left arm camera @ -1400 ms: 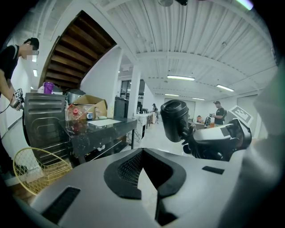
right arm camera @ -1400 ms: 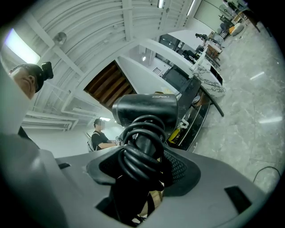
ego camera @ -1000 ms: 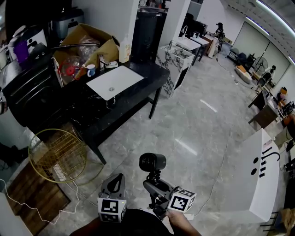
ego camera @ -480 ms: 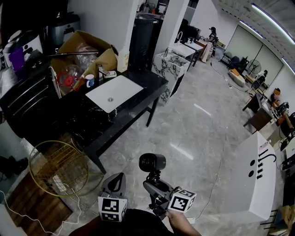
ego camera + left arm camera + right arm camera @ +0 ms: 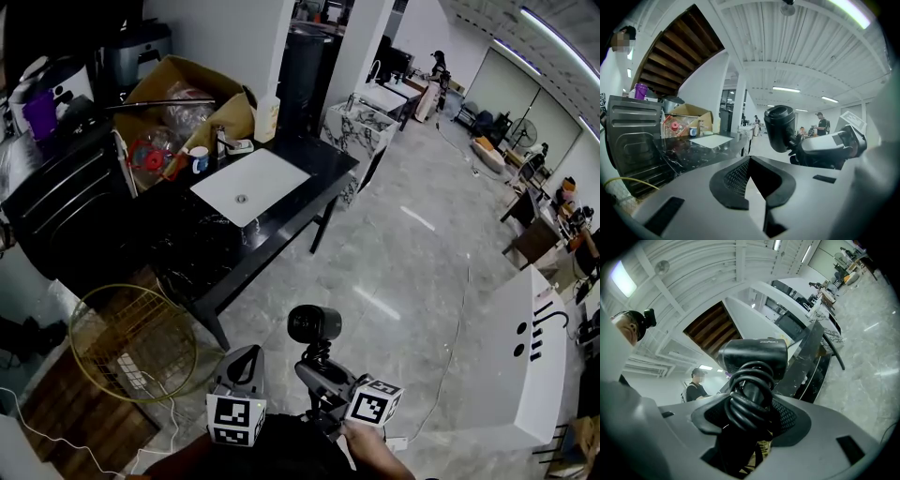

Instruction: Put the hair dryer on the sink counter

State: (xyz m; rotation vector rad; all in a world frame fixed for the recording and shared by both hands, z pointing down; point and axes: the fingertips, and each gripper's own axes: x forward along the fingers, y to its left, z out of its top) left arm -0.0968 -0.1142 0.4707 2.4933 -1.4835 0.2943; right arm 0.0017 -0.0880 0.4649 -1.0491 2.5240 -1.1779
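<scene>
My right gripper (image 5: 750,414) is clamped on the handle of the matte black hair dryer (image 5: 754,357), over the glossy black cord coiled round that handle. My hand (image 5: 373,452) holds the gripper roughly level, with the dryer's round barrel standing above the jaws. The dryer hangs over the polished grey stone floor (image 5: 403,262), well apart from the counter, on its near right side. My left gripper (image 5: 752,180) sits just left of it, ribbed pads drawn together on nothing. Far left is the black veined-marble sink counter (image 5: 314,161) with its flat white rectangular basin (image 5: 248,187). Behind that, an open brown cardboard box (image 5: 178,89) holds crumpled clear plastic. A round gold wire basket (image 5: 131,342) stands on the floor, near left.
</scene>
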